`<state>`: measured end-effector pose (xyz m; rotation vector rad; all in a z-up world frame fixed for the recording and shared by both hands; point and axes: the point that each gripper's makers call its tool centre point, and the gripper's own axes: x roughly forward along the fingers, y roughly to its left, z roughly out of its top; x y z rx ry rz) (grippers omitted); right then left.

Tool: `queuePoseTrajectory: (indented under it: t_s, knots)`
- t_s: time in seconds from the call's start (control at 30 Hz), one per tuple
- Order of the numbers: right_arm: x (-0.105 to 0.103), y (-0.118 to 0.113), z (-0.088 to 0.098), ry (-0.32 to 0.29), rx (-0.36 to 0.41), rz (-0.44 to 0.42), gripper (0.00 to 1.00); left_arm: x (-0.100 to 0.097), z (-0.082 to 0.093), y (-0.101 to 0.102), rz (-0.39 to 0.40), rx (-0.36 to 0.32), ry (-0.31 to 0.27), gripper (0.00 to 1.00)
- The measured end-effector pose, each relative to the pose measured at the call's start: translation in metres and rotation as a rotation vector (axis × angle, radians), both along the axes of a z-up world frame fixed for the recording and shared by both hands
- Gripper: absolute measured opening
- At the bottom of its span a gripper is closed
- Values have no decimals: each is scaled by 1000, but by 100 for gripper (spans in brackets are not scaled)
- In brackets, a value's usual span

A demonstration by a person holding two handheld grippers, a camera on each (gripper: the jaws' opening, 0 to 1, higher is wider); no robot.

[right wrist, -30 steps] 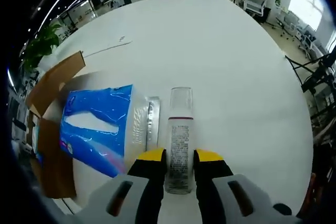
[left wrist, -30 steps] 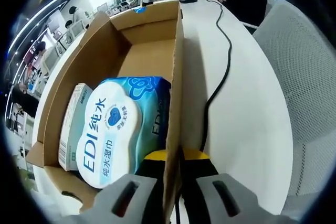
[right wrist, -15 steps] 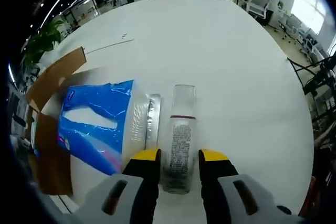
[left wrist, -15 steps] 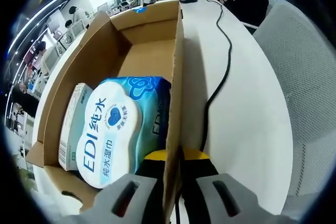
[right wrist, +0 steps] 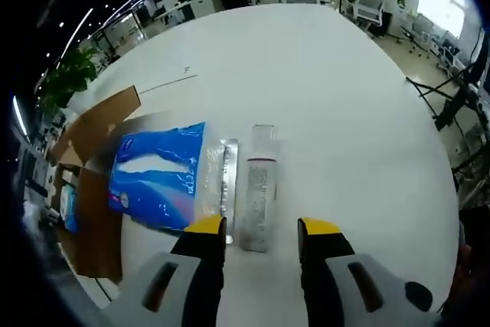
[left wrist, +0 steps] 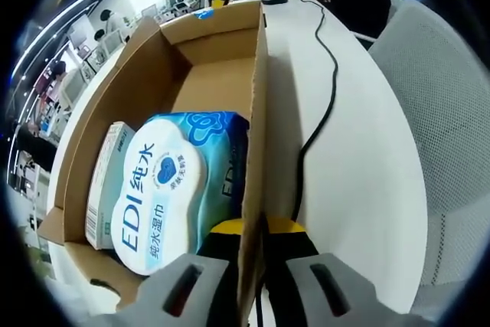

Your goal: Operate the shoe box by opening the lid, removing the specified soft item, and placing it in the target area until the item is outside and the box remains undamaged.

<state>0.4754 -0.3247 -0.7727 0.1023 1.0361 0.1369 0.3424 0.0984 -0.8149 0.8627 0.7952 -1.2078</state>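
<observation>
Cardboard is being pinched by the left gripper (left wrist: 253, 229), jaws clamping the shoe box (left wrist: 153, 59) wall, probably steadying it; the wet wipes pack (left wrist: 164, 193) is lying inside. Beyond the right gripper (right wrist: 260, 227), jaws standing wide, the bottle (right wrist: 256, 197) and blue pack (right wrist: 157, 176) are resting on the white table (right wrist: 329, 89).

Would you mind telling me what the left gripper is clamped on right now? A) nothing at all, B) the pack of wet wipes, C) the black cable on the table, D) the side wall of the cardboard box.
D: in the left gripper view, the left gripper has its jaws shut on either side of the cardboard box wall, with the pack of wet wipes lying inside and the black cable outside on the table.
</observation>
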Motion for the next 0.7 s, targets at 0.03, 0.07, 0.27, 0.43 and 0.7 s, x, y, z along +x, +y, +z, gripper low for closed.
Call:
queuePoseTrajectory:
  t_s: [0.03,0.07,0.27,0.43,0.7]
  knots:
    - [-4,2,5,-7,10,-11,36,0,0,0,1,0,0,3]
    - [-13,8,15,-24,22,-18,36,0,0,0,-1,-1,-3,3]
    - [-38,13,42,-52,19,-10,38,0,0,0,-3,0,-4,3]
    - [-59,16,59,-61,0,12,42,2,0,1,42,4,27,4]
    - [-91,26,83,-124,-61,83,43,0,-2,4,40,7,24,4]
